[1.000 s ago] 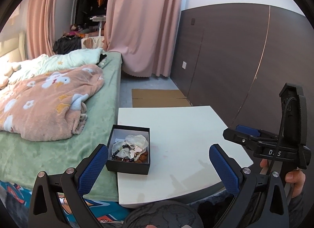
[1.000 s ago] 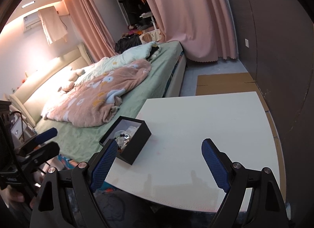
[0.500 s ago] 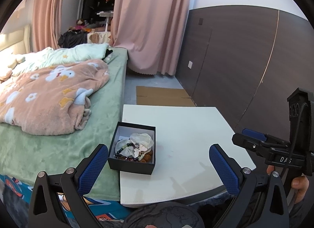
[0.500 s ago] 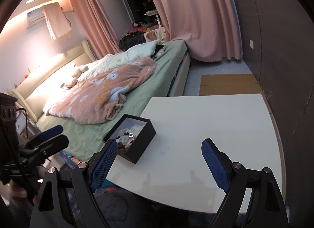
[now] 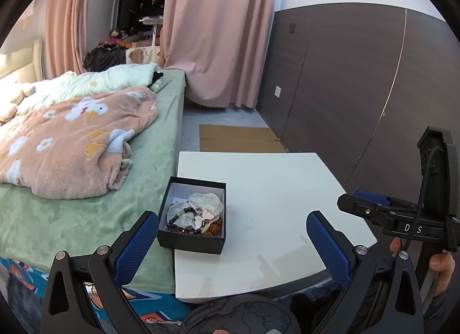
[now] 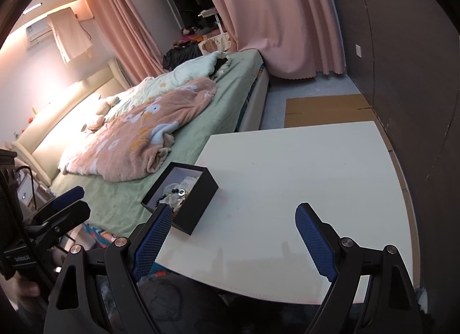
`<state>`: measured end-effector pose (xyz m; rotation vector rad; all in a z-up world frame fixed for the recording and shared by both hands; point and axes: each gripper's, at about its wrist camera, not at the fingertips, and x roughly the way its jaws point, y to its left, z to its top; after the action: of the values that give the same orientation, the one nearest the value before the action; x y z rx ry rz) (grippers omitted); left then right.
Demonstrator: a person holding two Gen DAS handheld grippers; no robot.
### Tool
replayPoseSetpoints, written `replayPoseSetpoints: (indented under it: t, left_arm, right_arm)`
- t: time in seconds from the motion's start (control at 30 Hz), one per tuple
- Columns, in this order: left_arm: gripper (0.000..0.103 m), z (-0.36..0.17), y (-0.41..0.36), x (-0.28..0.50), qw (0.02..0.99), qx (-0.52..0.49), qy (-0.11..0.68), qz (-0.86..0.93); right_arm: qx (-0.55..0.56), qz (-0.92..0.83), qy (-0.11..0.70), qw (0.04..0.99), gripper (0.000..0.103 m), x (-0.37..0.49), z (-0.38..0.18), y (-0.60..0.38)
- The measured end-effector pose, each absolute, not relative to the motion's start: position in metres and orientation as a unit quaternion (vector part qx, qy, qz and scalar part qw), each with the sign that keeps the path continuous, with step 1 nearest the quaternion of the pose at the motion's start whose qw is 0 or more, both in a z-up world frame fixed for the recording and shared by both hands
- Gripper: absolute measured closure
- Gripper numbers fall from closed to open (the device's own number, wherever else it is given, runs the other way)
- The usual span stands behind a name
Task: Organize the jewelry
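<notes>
Black box [image 5: 193,220] sits open on the near left corner of the white desk [image 5: 273,187], its left side right at the edge next to the bed [image 5: 86,207]. Jewelry [image 5: 195,213] is heaped inside: dark bead string, pale shell-like pieces, some small bits at the bottom, all tangled in one pile. No lid in view. Rest of the desk carries nothing

Left gripper [image 5: 230,243] hangs short of the desk's near edge, fingers wide apart, holding nothing. Right gripper [image 6: 233,232] is over the near edge, fingers also wide apart and holding nothing; its left finger overlaps the box corner in its own view, contact can't be judged

Change over the last second: both views have shifted a bit toward the box, which now sits slightly higher and more central in the left view. Box and contents haven't moved. Fingers keep the same spread

Reading: both grippers are lining up on the box, no grasp made. All the jewelry lies in the box as one heap, which fits either pieces still to be sorted out or pieces already gathered in; the pictures don't settle which
</notes>
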<state>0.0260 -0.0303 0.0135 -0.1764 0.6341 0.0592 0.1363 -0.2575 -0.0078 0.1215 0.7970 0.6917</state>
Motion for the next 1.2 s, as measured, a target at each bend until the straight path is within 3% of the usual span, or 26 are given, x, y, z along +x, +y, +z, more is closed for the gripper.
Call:
replayPoseSetpoints:
  t: [0.6,1.2]
  left_arm:
    - [0.001,0.009,-0.029,0.029,0.943,-0.090,0.320,0.028]
    - [0.000,0.009,-0.027,0.026,0.945,-0.093,0.313,0.028]
  right_arm:
    - [-0.012,0.322,0.371,0.871,0.015,0.124,-0.008,-0.237]
    - [0.008,0.324,0.383,0.865,0.015,0.130,-0.012,-0.242]
